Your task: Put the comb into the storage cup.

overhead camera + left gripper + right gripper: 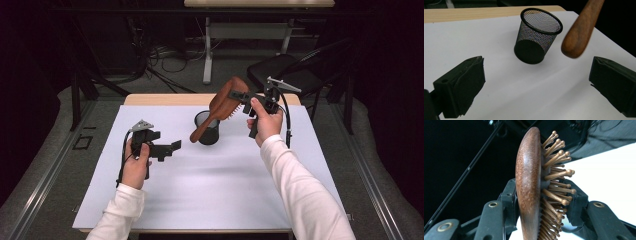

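- Clamping the wooden hairbrush (223, 106) by its oval head: right gripper (541, 202), jaws pressing on the smooth brown back and the bristle side, held above the far right of the table.
- Showing round-tipped wooden pins on a dark pad, seen edge-on in the right gripper view; lower head cut off at the frame's bottom.
- Slanting down left, the rounded handle end hanging just over the black mesh cup (537, 36), apparently not touching.
- Standing upright on the matte white tabletop (215, 190), far centre: cylindrical wire-mesh cup with solid base.
- Hovering at near left with jaws spread wide and holding nothing: left gripper (170, 149).
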A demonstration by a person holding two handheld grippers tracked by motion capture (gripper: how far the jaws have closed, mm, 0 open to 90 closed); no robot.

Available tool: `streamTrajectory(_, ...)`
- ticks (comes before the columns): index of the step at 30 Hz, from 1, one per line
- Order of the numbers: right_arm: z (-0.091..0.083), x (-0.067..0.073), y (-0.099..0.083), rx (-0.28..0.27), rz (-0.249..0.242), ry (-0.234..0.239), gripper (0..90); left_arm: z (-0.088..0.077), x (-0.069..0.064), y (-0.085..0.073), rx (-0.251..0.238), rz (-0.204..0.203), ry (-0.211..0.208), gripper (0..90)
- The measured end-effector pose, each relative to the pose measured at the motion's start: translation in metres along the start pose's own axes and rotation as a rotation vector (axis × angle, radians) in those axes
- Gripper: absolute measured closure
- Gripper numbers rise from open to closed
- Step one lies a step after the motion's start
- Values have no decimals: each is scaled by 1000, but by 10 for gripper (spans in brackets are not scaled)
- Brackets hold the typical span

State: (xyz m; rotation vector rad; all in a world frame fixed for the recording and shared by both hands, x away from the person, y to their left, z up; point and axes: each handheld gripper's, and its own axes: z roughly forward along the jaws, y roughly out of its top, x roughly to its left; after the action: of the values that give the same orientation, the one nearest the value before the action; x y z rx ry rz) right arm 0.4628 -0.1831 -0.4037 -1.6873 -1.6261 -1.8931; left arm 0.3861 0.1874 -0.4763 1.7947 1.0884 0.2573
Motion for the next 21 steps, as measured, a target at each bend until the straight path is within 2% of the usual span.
streamTrajectory(5, -2, -5, 5, -48, 19, -22, 527, 1, 0, 0, -1, -3, -2, 6)
streamTrajectory(12, -3, -10, 10, -107, 14, -62, 527, 1, 1, 0, 1, -3, -1, 7)
streamTrajectory(21, -7, -9, 18, -150, 15, -84, 527, 2, 0, -1, 2, -5, -5, 8)
